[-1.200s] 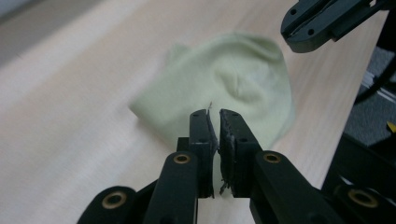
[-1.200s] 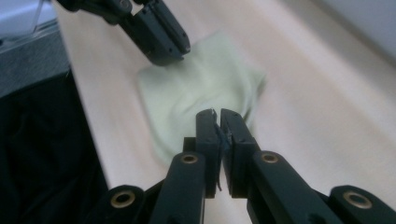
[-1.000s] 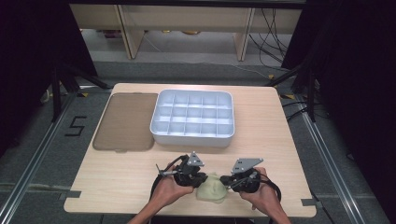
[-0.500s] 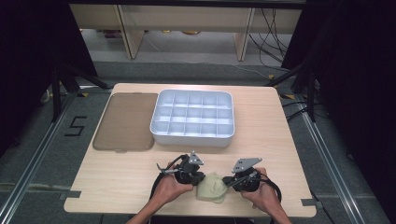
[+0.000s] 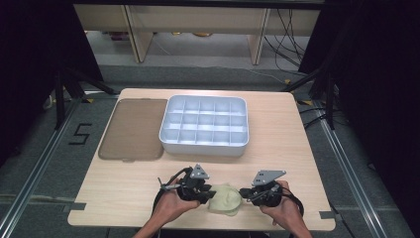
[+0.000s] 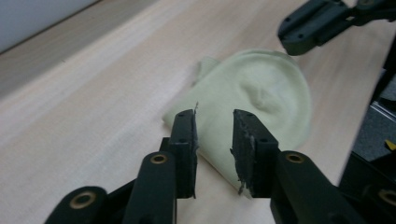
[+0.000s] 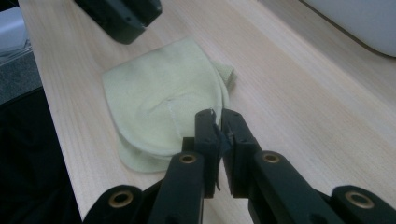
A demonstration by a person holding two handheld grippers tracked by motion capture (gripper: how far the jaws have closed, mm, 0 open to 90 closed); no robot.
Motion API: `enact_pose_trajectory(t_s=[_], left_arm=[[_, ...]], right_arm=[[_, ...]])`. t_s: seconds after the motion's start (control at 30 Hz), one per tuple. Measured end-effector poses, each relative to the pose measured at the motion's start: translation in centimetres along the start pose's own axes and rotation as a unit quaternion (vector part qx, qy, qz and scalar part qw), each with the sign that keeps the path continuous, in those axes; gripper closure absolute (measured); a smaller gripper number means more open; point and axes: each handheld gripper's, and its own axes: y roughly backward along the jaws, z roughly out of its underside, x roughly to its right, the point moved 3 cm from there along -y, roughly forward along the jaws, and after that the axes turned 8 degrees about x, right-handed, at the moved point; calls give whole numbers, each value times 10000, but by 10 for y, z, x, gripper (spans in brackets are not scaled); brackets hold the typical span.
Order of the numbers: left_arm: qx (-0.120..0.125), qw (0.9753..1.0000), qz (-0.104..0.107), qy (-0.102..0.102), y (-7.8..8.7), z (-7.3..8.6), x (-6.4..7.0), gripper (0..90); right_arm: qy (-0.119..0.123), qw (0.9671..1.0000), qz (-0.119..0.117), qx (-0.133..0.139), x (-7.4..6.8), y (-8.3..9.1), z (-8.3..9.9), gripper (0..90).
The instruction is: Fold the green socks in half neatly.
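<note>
Pale green cloth flat on the wooden surface at lower centre of the high view, between both hands. Left gripper with fingers narrowly apart, poised over the cloth's near edge, gripping nothing. Right gripper with fingers almost shut at the cloth's rim; pinching fabric or not, cannot tell. Divided tray and brown mat farther up; dark room beyond
</note>
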Motion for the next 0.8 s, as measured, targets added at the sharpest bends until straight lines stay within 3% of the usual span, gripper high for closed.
enact_pose_trajectory(t_s=[0.1,0.2,0.23,0.47,0.57,0.63,0.8], left_arm=[[-110,9999,74,59,1,3,2,601],[-467,9988,151,7,1,10,2,548],[-408,9986,152,304,-2,13,5,542],[-607,9966,213,518,-6,17,3,485],[-564,9953,213,755,-7,17,3,485],[-511,9950,215,827,-8,17,3,487],[-623,9948,196,784,-10,18,2,516]], right_arm=[[-11,10000,-36,10,-1,-1,0,853],[16,10000,-27,46,-2,0,0,841],[40,10000,-53,75,-2,0,0,839],[49,9999,-96,113,-2,2,0,823],[70,9999,-37,130,-2,3,0,818],[25,9999,-43,96,-3,4,0,818],[18,10000,-24,76,-3,4,0,811]])
